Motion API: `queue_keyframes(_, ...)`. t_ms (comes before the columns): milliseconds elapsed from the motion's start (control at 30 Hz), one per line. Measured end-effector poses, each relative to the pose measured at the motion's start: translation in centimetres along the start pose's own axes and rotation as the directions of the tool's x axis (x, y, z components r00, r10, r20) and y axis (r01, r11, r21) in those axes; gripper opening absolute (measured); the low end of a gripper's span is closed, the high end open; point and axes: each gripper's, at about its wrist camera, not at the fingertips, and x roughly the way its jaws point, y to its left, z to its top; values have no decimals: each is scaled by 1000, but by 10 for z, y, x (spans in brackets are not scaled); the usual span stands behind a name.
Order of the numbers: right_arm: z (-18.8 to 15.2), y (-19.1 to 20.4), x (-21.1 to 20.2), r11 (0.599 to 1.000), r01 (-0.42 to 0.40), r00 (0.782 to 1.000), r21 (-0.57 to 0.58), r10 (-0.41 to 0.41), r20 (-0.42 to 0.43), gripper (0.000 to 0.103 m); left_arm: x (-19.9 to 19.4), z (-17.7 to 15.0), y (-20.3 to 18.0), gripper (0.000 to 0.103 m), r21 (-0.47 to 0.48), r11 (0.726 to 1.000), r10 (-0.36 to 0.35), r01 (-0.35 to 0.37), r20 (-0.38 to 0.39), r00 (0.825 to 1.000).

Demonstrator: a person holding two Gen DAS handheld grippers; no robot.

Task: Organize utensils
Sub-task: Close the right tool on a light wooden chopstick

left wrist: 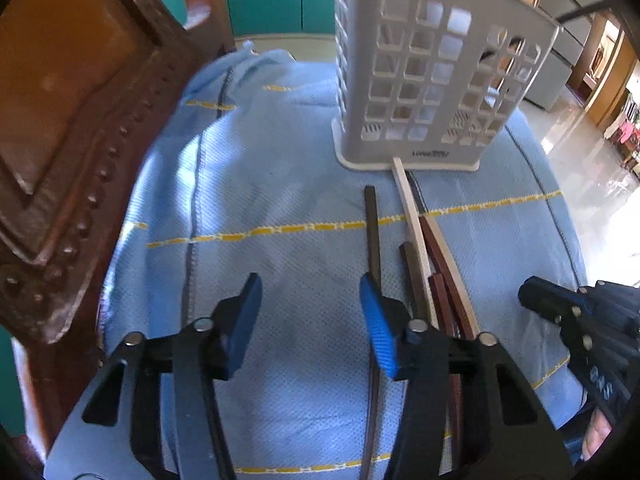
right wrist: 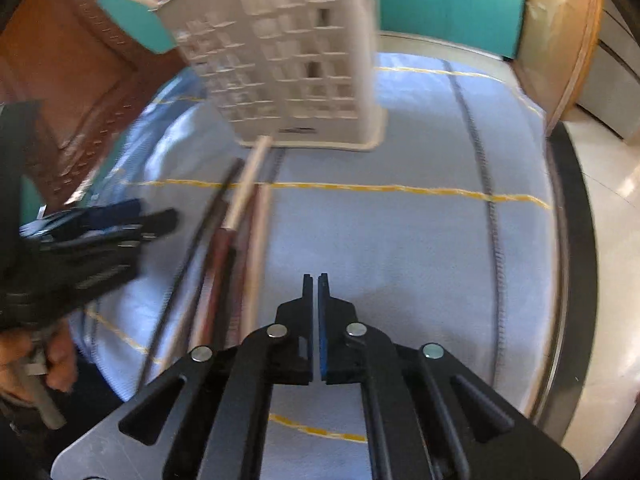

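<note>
The left hand-held gripper [left wrist: 310, 312], black with blue-padded fingers, stands wide apart over the light blue woven cloth with yellow dashed lines [left wrist: 256, 184] that covers the round table [right wrist: 576, 240], and nothing lies between its fingers. Just beside and partly under its right finger lies a loose bundle of long, thin sticks, seemingly chopsticks [left wrist: 424, 264]: one dark brown, a few reddish brown and one pale wood, all pointing away from the gripper. The pale wooden chopstick [left wrist: 406, 196] reaches furthest, its far tip touching the base of the white plastic perforated utensil holder [left wrist: 432, 80], which stands upright on the cloth straight ahead and a little to the right. To the left of this gripper rises a carved brown wooden chair back [left wrist: 80, 120].

The right hand-held gripper [right wrist: 315, 284] has its fingers drawn nearly together, only a thin slit showing between the pads, and it grips nothing. It hovers over bare cloth, with the chopsticks lying just to its left and the utensil holder ahead and slightly left. The right wrist view is blurred, so finer detail of the sticks cannot be made out there.
</note>
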Motion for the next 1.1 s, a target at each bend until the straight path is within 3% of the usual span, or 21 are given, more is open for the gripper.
queue_keyframes(100,-2,22,5,996,16,1000,-92,-17,-5,27,10,-2,-2,48,-2,1000,7,-7,-27,1000)
queue_keyframes(233,-7,36,21,988,44,998,-146,-50,-40,28,13,-3,2,48,-13,1000,16,-16,-30,999)
queue_keyframes(333,-9,44,24,978,102,994,-180,-106,-14,25,13,-5,5,48,-16,1000,18,-18,-26,999)
queue_keyframes(433,-7,33,23,988,108,993,-110,-111,-24,12,12,-5,8,48,-12,1000,16,-16,-22,1000)
queue_keyframes(733,-1,-19,-8,996,28,999,84,-30,18,15,-2,-2,11,49,-23,1000,9,-9,4,1000)
queue_keyframes(867,1,-24,-8,990,120,992,72,-122,28,15,-3,-4,6,50,-16,1000,9,-9,3,1000)
queue_keyframes(1100,3,-19,9,984,178,984,10,-178,11,15,7,-5,-7,50,13,1000,24,-23,-16,1000)
